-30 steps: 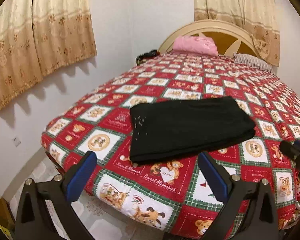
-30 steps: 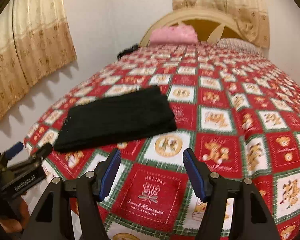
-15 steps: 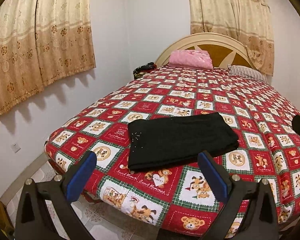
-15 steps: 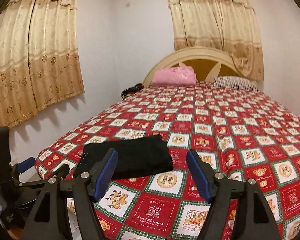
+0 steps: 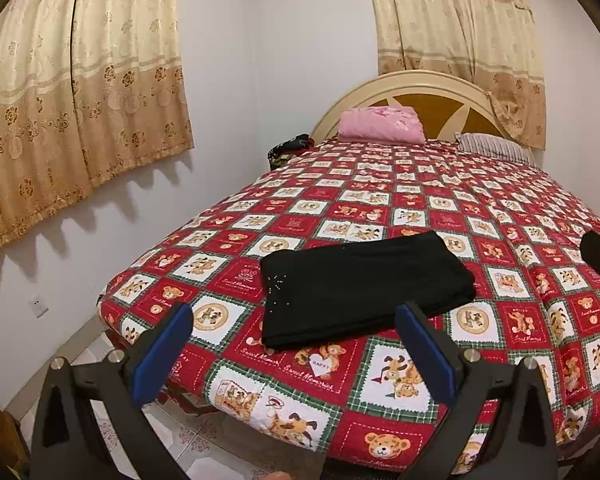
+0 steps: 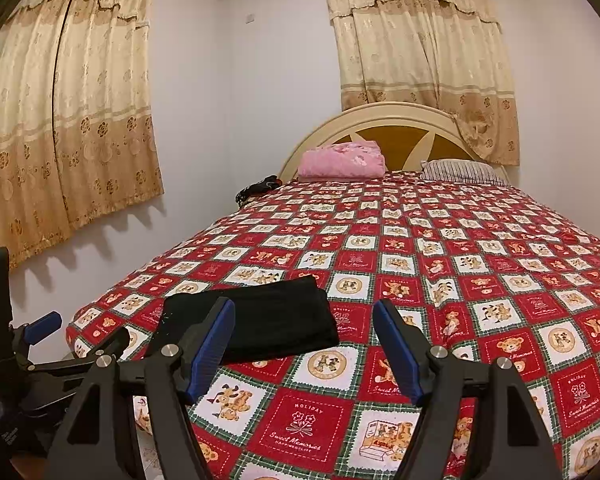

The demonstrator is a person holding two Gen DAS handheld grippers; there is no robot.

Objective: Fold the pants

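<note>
Red teddy-bear blanket covers the bed (image 5: 440, 200). From my left gripper (image 5: 296, 348), wide open and holding nothing, I see the black pants (image 5: 364, 284) folded flat near the bed's foot. From my right gripper (image 6: 304, 344), open and empty too, the pants (image 6: 276, 320) look done, so I hang back.

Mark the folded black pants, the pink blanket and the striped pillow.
black pants (image 5: 364, 284), left wrist view, middle of the folded top layer.
pink blanket (image 5: 382, 124), left wrist view, centre of its front face.
striped pillow (image 6: 462, 170), right wrist view, middle of its top.
</note>
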